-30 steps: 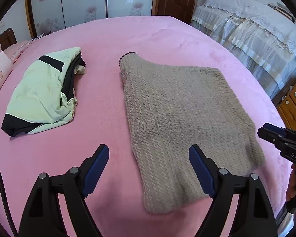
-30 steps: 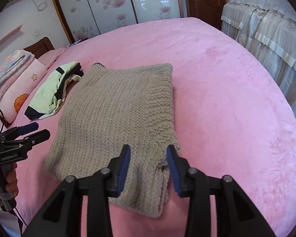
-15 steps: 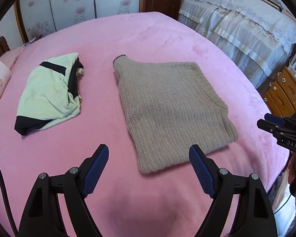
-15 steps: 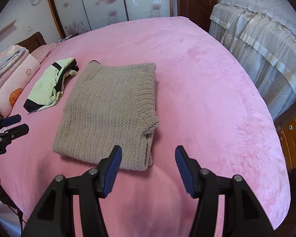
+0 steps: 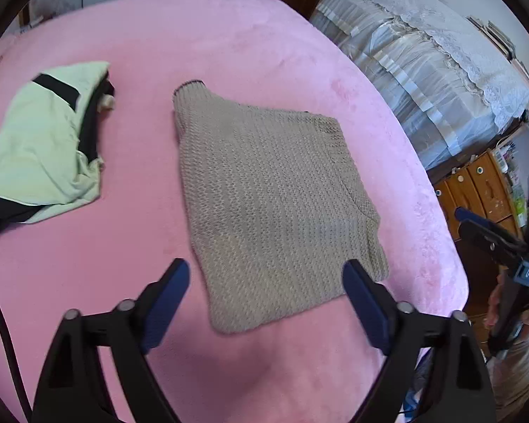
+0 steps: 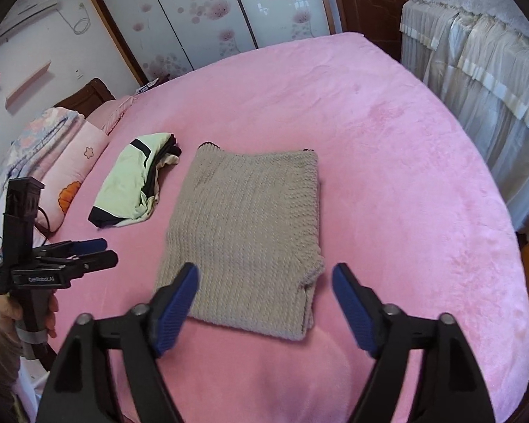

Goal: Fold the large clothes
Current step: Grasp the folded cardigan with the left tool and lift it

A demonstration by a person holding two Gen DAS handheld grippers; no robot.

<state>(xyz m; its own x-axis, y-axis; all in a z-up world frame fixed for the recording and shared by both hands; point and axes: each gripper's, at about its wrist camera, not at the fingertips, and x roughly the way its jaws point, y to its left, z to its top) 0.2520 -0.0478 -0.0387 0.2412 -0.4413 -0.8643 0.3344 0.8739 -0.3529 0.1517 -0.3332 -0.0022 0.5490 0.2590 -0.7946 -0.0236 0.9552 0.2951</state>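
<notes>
We've got our left black two-finger gripper with blue pads (image 5: 266, 283) hovering, jaws spread wide, nothing between them. Our right black, blue-padded gripper (image 6: 264, 290) hangs alongside, equally wide apart, gripping nothing at all.

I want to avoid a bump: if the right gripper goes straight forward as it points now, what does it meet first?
Most likely the near edge of the folded beige knit sweater, which lies directly ahead between the open right gripper fingers, though depth is unclear.

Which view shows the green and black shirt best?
The left wrist view: the green and black shirt is large there, its black stripe and folds clear, though its lower left corner runs off the frame. The right wrist view shows it whole but smaller.
</notes>
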